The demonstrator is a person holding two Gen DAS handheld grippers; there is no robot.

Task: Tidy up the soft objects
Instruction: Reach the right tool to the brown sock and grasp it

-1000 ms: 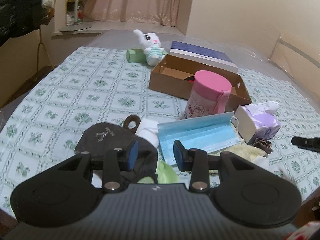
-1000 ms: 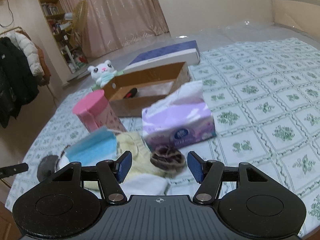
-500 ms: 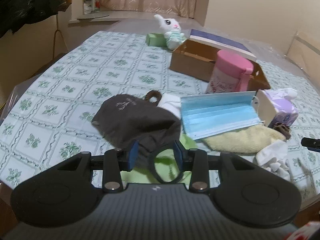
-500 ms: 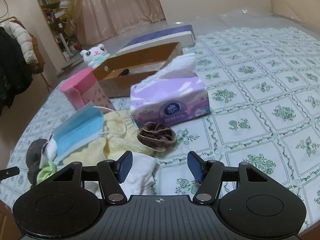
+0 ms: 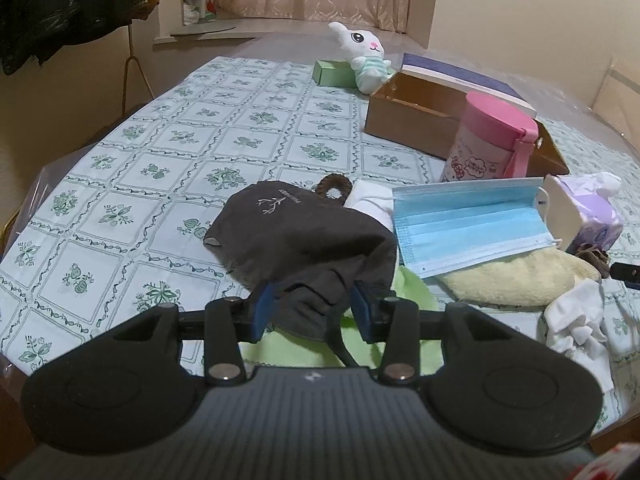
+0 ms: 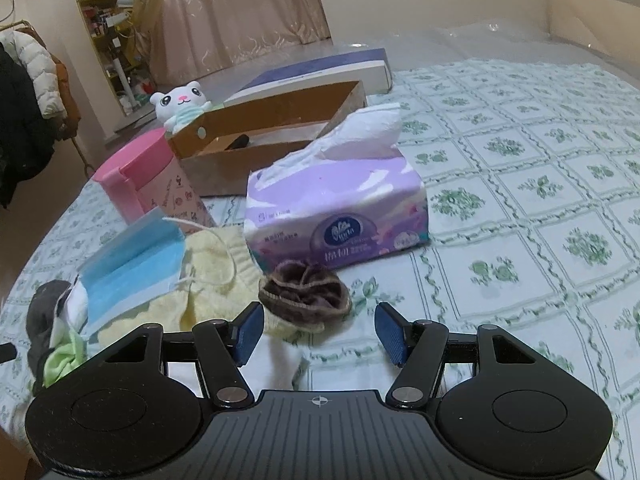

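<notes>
My left gripper (image 5: 311, 312) stands open around the near end of a dark grey cloth (image 5: 304, 236) with a black strap; I cannot tell whether the pads touch it. A light green cloth (image 5: 340, 340) lies under it. A blue face mask (image 5: 468, 220) rests on a yellow towel (image 5: 516, 280), with white socks (image 5: 576, 320) beside it. My right gripper (image 6: 319, 332) is open and empty, just short of a brown scrunchie (image 6: 304, 292) lying in front of the purple tissue pack (image 6: 340, 208).
A pink lidded cup (image 5: 488, 140), an open cardboard box (image 5: 416, 120), a blue flat box (image 5: 460, 80), a green box (image 5: 332, 72) and a white plush bunny (image 5: 364, 60) stand at the back. The patterned tablecloth (image 5: 200, 140) stretches left. The table edge runs close below both grippers.
My left gripper has pulled back toward the near edge with the dark cloth's end between its fingers, and its jaws stand wider than half a second ago. My right gripper drew back slightly from the scrunchie.
</notes>
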